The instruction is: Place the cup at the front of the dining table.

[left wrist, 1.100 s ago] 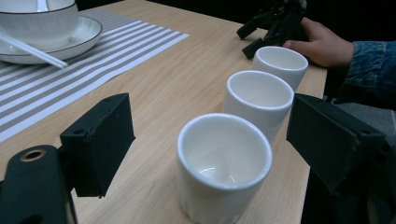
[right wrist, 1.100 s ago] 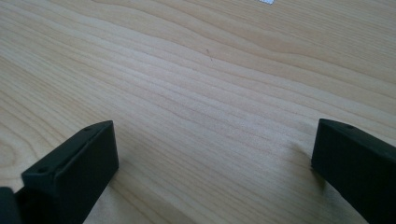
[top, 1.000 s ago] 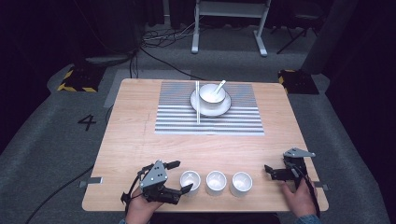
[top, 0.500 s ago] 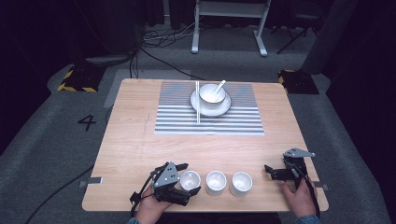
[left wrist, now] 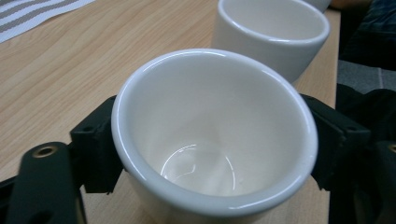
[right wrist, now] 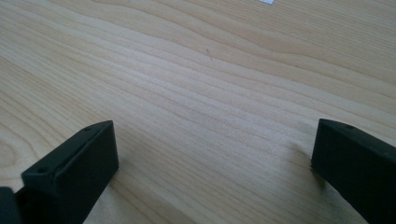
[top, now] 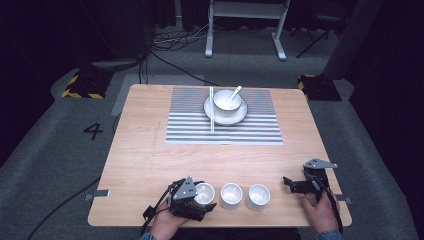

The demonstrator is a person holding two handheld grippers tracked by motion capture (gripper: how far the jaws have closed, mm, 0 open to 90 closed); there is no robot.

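A: White ceramic cup (left wrist: pixel 212 140), leftmost of three along the table's (top: pixel 145 150) near edge: where is it held?

B: Between the jaws of the left gripper (top: pixel 202 200), which have just been closing and now clasp its sides.

A: And the right gripper (top: pixel 292 184)?

B: Released, jaws wide over bare wood at the near right, well apart from the other cups (top: pixel 245 196).

White cups (top: pixel 231 195) on a pale wood-grain table (top: pixel 145 150); a grey-and-white striped mat (top: pixel 190 125).
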